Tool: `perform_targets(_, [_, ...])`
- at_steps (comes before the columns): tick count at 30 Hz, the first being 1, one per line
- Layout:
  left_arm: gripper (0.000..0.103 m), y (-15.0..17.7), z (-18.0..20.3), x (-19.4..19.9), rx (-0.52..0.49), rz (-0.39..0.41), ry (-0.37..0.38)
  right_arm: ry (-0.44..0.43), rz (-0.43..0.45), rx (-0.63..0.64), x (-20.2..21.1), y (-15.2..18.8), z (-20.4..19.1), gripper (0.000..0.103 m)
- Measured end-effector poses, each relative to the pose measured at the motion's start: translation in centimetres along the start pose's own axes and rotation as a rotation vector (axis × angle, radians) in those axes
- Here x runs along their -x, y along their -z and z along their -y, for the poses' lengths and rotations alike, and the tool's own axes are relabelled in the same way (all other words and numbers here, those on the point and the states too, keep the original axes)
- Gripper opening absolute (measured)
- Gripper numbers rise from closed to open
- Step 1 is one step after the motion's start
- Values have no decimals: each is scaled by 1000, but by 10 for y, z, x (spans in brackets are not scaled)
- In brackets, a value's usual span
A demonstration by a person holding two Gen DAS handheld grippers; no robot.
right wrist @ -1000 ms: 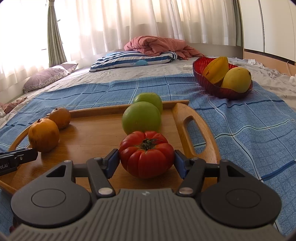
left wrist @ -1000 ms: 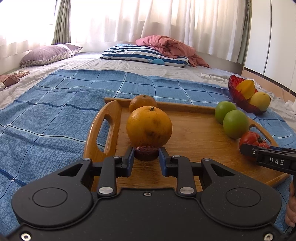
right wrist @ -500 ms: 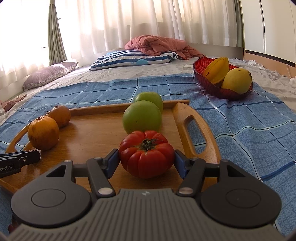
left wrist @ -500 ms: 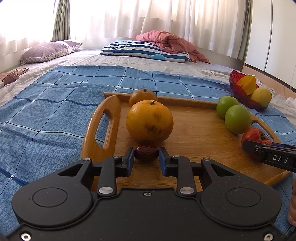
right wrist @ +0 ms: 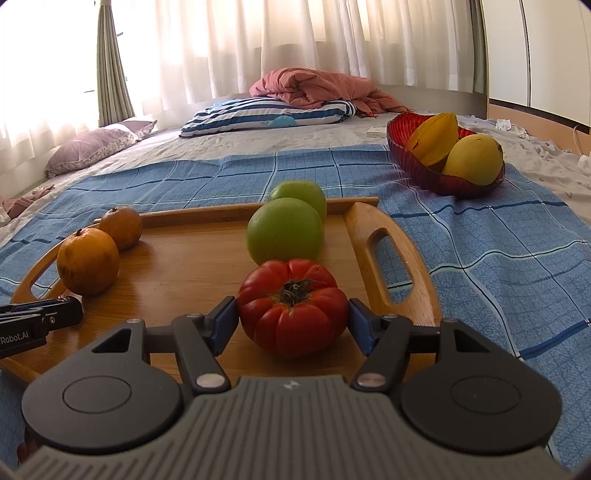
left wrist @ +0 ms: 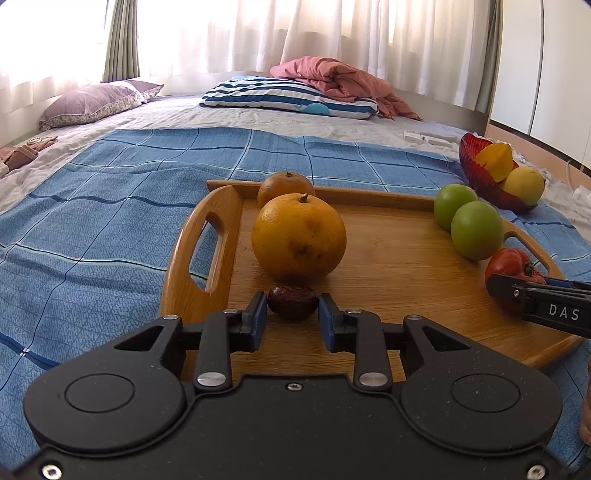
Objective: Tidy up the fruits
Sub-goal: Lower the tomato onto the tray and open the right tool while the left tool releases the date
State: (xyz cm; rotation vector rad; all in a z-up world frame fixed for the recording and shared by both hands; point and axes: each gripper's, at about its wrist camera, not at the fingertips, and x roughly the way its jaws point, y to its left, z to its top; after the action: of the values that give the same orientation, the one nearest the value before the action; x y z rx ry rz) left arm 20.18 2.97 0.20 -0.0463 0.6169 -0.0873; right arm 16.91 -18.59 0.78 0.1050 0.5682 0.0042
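On the wooden tray [left wrist: 399, 266], everything below is placed relative to that tray.

Tray: it lies flat on a blue checked blanket [left wrist: 110, 229] spread over a bed; a cut-out handle curves up at its left end [left wrist: 207, 243] and another at its right end [right wrist: 391, 258].

Left gripper [left wrist: 291, 314]: it sits low over the tray's near left part. Its blue pads [left wrist: 257, 314] stand on either side of a small dark brown fruit [left wrist: 292, 302] that rests on the tray floor. The pads look to be touching the fruit's sides, though a thin gap cannot be ruled out.

Oranges: a large orange [left wrist: 299, 240] stands just behind the brown fruit, near the left handle; a smaller orange [left wrist: 285, 188] sits behind it by the tray's far rim.

Right gripper [right wrist: 291, 317]: it sits over the tray's near right part, jaws set wide and clamped on a ribbed red tomato [right wrist: 291, 302], a blue pad [right wrist: 223, 323] pressed against each flank. The tomato sits on the tray floor.

Green fruits: one round green fruit [right wrist: 285, 230] stands just behind the tomato, a second [right wrist: 301, 195] behind that, near the far rim and beside the right handle.

Red bowl [right wrist: 417, 166]: it stands off the tray, beyond its right end on the blanket, holding a yellow fruit [right wrist: 474, 158] and an orange-yellow one [right wrist: 436, 138].

Beyond the tray's far rim: a striped pillow [left wrist: 288, 98], a pink quilt [left wrist: 332, 81], a purple pillow [left wrist: 96, 99] and pale curtains [left wrist: 295, 33].
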Motion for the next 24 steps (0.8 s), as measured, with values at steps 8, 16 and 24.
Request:
perform_targets(8, [35, -1, 0, 0, -3, -2, -5, 2, -3, 18, 3, -1, -2, 79])
perform_targets(16, [49, -1, -1, 7, -3, -4, -8, -6, 12, 43, 10, -2, -4, 89])
perform_targets(24, [69, 4, -3, 26, -1, 16, 12, -5, 28, 66, 23, 1, -6, 91])
